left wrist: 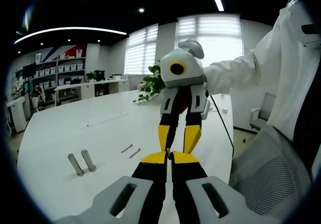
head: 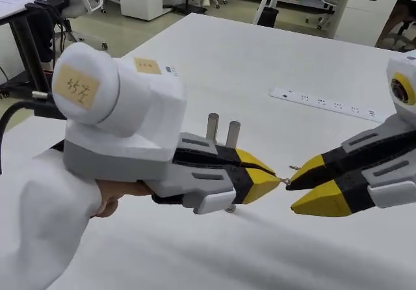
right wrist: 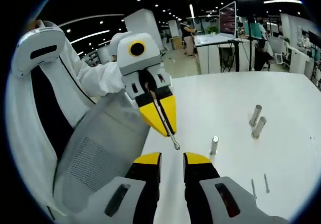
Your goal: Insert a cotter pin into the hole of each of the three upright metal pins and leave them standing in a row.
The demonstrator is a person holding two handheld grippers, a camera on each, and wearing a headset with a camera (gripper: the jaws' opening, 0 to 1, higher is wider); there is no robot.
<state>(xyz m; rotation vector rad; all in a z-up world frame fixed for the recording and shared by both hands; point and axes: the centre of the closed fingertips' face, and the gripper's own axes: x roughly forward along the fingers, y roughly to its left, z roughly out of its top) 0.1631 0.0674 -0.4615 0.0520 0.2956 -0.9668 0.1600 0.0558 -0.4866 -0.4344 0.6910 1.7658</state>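
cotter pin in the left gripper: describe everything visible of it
The cotter pin is thin, silvery metal, straight, with a small rounded eye at its free end. The other end is clamped between the shut yellow tips of the left gripper, partly hidden. It is held in the air above the white table, pointing toward the open jaws of the right gripper. The eye sits right at the gap between them; contact cannot be told.

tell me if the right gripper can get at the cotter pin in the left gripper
Probably yes: the right gripper is open and faces the thin metal cotter pin sticking out of the shut left gripper, nothing between.
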